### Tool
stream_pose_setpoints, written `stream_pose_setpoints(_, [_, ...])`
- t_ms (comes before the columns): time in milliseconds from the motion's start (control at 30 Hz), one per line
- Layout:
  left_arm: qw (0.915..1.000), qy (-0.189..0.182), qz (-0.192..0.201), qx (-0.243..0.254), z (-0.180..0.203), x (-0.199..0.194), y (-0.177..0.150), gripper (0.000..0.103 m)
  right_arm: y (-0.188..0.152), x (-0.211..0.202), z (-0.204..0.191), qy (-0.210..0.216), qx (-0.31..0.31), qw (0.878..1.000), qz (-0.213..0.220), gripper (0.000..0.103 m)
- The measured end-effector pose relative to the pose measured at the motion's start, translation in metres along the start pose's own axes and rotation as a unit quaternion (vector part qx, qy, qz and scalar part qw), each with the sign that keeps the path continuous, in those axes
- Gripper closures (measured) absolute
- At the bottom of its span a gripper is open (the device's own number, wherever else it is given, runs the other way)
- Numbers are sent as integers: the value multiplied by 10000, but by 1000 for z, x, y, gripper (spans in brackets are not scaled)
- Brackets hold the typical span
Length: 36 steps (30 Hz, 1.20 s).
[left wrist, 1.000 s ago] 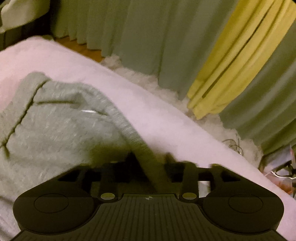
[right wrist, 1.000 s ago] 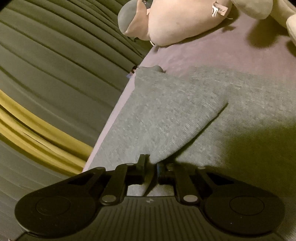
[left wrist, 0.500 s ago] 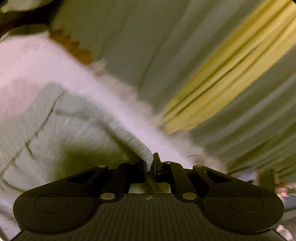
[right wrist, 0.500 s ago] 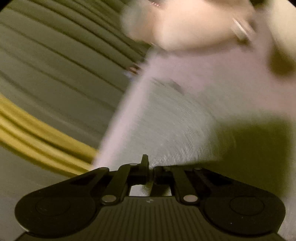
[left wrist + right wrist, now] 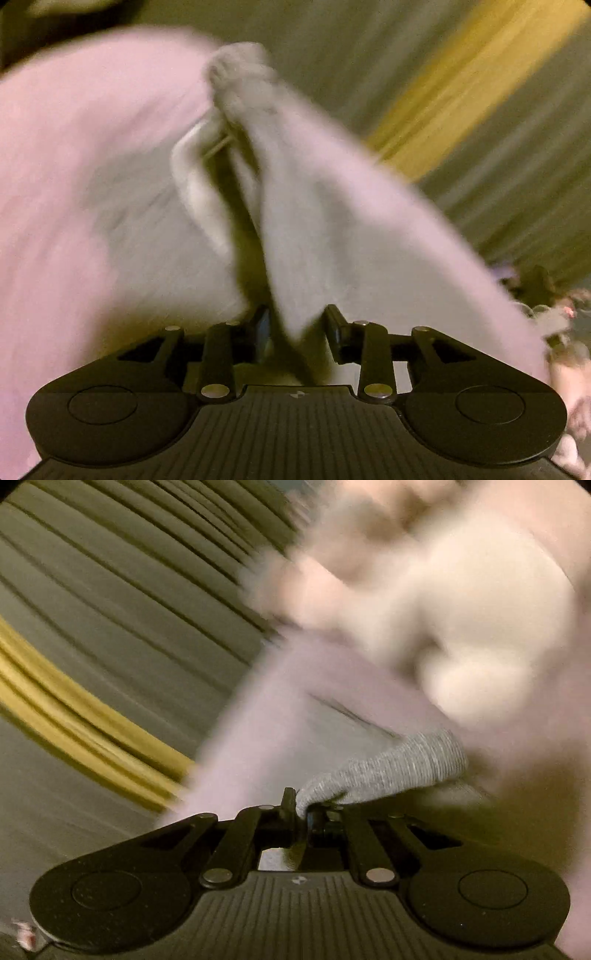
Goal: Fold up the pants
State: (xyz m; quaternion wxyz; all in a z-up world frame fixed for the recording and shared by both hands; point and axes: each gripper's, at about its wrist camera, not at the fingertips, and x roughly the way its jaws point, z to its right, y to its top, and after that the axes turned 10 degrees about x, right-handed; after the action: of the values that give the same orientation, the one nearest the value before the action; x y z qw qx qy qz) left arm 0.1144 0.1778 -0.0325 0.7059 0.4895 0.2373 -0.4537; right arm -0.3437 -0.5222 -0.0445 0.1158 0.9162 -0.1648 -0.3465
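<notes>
Right gripper (image 5: pixel 301 812) is clamped on the pants (image 5: pixel 399 768); left gripper (image 5: pixel 297 328), just opening, straddles a loose fold. Carry both edges evenly toward 12 o'clock, keeping cloth taut.

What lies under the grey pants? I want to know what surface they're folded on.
A pink blanket shows around the pants in both wrist views, running under them. What lies beneath the blanket is covered. Green curtains hang behind.
</notes>
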Motion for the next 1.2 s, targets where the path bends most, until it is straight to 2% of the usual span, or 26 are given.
stream_pose_setpoints(33, [9993,-17,-101,-370,-14,3,-5,68,-8,12,14,-387,56,9991,-143,97])
stream_pose_setpoints(67, [9969,-83,-110,-778,-28,5,-9,68,-16,20,22,-555,106,9981,-259,97])
stream_pose_setpoints(100, [9939,-185,-38,-1084,-35,3,-9,66,-25,20,24,-515,101,9984,-220,97])
stream_pose_setpoints(133, [9918,-285,42,-1245,-40,0,-10,58,-29,18,22,-502,54,9986,-134,95])
stream_pose_setpoints(167, [9910,-276,125,-1305,-43,-4,-10,53,-30,17,18,-514,30,9986,-115,93])
stream_pose_setpoints(233, [9912,-110,319,-1283,-46,-12,-6,34,-31,17,10,-455,74,9988,-148,88])
stream_pose_setpoints(300, [9907,-45,411,-1293,-47,-13,0,30,-22,22,12,-431,152,9988,-200,83])
stream_pose_setpoints(367, [9903,-36,403,-1328,-43,-7,3,30,-23,24,16,-322,339,9986,-239,80])
stream_pose_setpoints(400, [9906,-31,430,-1298,-40,-16,-1,32,-23,23,20,-279,441,9984,-219,80])
stream_pose_setpoints(467, [9919,154,411,-1190,-36,-9,6,41,-24,24,26,-187,584,9979,-185,80])
stream_pose_setpoints(567, [9920,178,422,-1179,-28,-2,15,55,-23,24,29,-121,682,9974,-202,80])
stream_pose_setpoints(600, [9917,196,418,-1199,-30,5,19,66,-22,25,28,-137,651,9975,-226,80])
stream_pose_setpoints(700, [9910,189,364,-1276,-31,4,25,86,-22,25,20,-295,395,9984,-261,81])
stream_pose_setpoints(800, [9904,44,477,-1295,-31,-10,30,90,-20,26,11,-547,355,9977,-171,97])
stream_pose_setpoints(867, [9904,-41,630,-1229,-31,-24,35,92,-18,22,0,-590,189,9980,-91,97])
stream_pose_setpoints(900, [9902,-38,712,-1197,-30,-32,38,93,-16,16,-5,-466,136,9988,-17,98])
stream_pose_setpoints(1033, [9905,-36,957,-991,-33,-60,40,93,-4,-19,-6,705,558,9959,136,98])
stream_pose_setpoints(1100, [9915,129,936,-896,-39,-61,34,93,-4,-32,1,889,415,9948,260,98])
stream_pose_setpoints(1133, [9920,249,835,-918,-44,-58,30,93,-6,-33,3,662,154,9970,359,98])
stream_pose_setpoints(1200, [9920,580,595,-954,-55,-51,19,94,-14,-15,1,-427,-813,9953,303,95])
